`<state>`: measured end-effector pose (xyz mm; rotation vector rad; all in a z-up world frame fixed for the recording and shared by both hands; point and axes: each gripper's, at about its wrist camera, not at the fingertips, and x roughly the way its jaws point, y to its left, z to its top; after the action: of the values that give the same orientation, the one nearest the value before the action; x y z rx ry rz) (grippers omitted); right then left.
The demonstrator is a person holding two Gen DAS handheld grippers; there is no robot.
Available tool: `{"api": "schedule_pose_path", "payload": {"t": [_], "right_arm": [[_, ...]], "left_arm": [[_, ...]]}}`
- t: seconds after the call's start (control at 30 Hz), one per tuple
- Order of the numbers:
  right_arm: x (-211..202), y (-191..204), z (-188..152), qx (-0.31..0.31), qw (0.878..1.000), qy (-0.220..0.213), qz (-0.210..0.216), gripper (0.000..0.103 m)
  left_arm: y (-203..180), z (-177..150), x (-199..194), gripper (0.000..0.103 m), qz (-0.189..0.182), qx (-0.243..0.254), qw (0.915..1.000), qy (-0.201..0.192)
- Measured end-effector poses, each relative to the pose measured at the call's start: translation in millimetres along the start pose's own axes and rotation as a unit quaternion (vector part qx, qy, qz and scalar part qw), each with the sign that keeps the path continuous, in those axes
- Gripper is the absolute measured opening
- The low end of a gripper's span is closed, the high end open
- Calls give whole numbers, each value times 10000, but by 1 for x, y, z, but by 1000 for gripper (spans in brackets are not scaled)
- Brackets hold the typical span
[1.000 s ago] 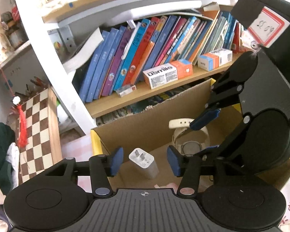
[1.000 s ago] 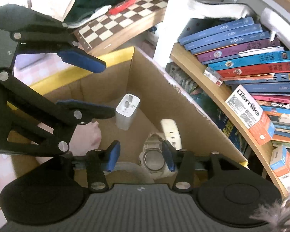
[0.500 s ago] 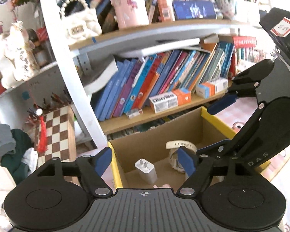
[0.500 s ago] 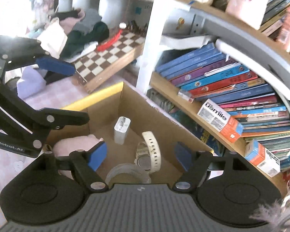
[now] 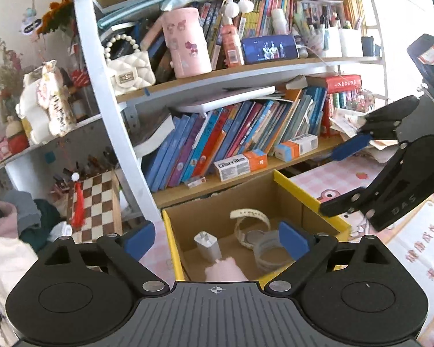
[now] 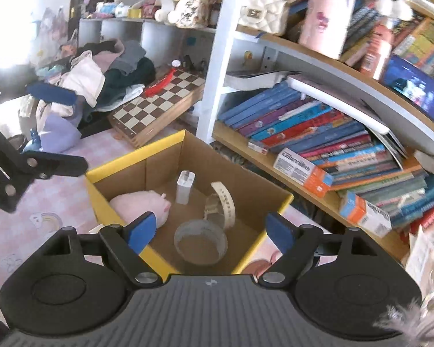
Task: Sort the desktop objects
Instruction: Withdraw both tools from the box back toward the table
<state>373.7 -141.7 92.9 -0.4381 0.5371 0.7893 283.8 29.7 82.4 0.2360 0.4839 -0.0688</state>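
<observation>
Both tongs, left (image 5: 215, 238) and right (image 6: 208, 230), hang wide and empty above the box (image 6: 136, 156); charger (image 6: 185, 186), watch (image 6: 221, 206), tape (image 6: 201, 241) and pink toy (image 6: 140, 204) lie inside. Sorting looks finished, or paused between items.

We see a plain brown cardboard box (image 6: 124, 170), matt inside, its rim edged in glossy yellow. In it lie a smooth white plastic charger (image 6: 184, 187), a clear shiny roll of tape (image 6: 200, 241), a cream rubbery watch (image 6: 223, 206) and a soft pink plush toy (image 6: 140, 206). Both claws (image 5: 215, 238) (image 6: 207, 229) are matt black plastic with blue pads (image 6: 139, 230). The chessboard (image 6: 159, 105) looks like varnished wood
</observation>
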Motion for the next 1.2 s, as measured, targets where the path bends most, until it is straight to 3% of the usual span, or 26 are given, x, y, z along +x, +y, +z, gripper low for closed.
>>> {"api": "schedule_pose_path", "payload": {"t": [0.43,0.97,1.2], "right_arm": [[-58,26,-60,908,9952,45,-349,84],[-72,64,-138,1523,9826,715,-790,86],[-63,86,-160,1425,9799,988,-992,87]], "left_arm": [[-1,-34,-47,96,-113,-513,9986,67],[-10,-95,-55,96,-196,-915,9927,760],[-19,-120,-57,96,-274,-952,9894,1059]]}}
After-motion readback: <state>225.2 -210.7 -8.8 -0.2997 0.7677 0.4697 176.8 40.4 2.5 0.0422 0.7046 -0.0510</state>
